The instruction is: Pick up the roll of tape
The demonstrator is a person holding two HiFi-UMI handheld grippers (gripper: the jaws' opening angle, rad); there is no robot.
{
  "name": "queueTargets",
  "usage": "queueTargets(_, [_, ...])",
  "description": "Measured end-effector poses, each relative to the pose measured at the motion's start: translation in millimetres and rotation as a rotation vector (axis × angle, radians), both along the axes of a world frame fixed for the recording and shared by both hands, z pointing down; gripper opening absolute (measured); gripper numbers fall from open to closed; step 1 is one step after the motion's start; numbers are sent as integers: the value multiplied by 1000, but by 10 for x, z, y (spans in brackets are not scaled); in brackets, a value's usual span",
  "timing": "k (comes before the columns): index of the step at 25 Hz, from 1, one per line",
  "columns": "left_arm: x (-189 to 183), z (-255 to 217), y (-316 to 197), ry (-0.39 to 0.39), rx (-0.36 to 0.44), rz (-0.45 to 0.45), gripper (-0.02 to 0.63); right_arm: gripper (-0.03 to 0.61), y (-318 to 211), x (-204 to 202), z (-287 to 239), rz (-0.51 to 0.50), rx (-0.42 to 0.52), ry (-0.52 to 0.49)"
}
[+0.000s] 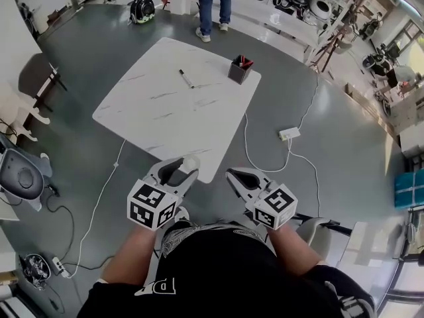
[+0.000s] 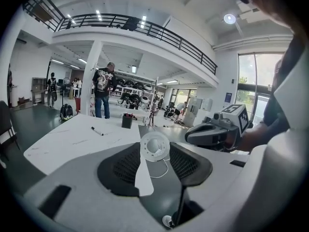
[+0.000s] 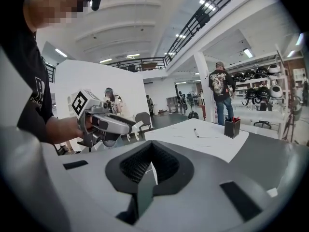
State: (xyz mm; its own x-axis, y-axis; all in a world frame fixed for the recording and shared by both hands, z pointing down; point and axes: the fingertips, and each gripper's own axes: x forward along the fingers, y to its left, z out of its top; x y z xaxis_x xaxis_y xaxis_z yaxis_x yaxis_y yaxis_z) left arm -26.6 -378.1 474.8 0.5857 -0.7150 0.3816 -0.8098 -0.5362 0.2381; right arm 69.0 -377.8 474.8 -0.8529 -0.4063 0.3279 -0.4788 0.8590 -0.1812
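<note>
Pen holder [image 1: 240, 70]: dark square box, upright near the far right corner of the table [image 1: 156, 114]; it contains red and dark pens [image 1: 244, 61]. Marker [image 1: 187, 79]: flat on the tabletop, left of the holder, apart from it.

Left gripper [image 1: 187, 164]: jaws clamped on the roll of tape [image 2: 155, 147], a pale ring held upright, clear of the tabletop, over the table's near edge.

Right gripper [image 3: 149, 170]: jaws pressed together, nothing between them, positioned over the floor [image 1: 331, 158] just off the near corner.

Tabletop middle: bare. Power strip [image 1: 289, 134] and white cable [image 1: 246, 152]: on the floor along the right edge.
</note>
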Motion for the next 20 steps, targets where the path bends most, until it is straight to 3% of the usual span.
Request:
queueTargets(10, [582,-51,226,-25,-4,-45,201,3,221,672,-56,4,-16,-63])
queueTargets(20, [858,-72,578,-68,-12,-106,201,3,428,943,-7,-44,-22,-72])
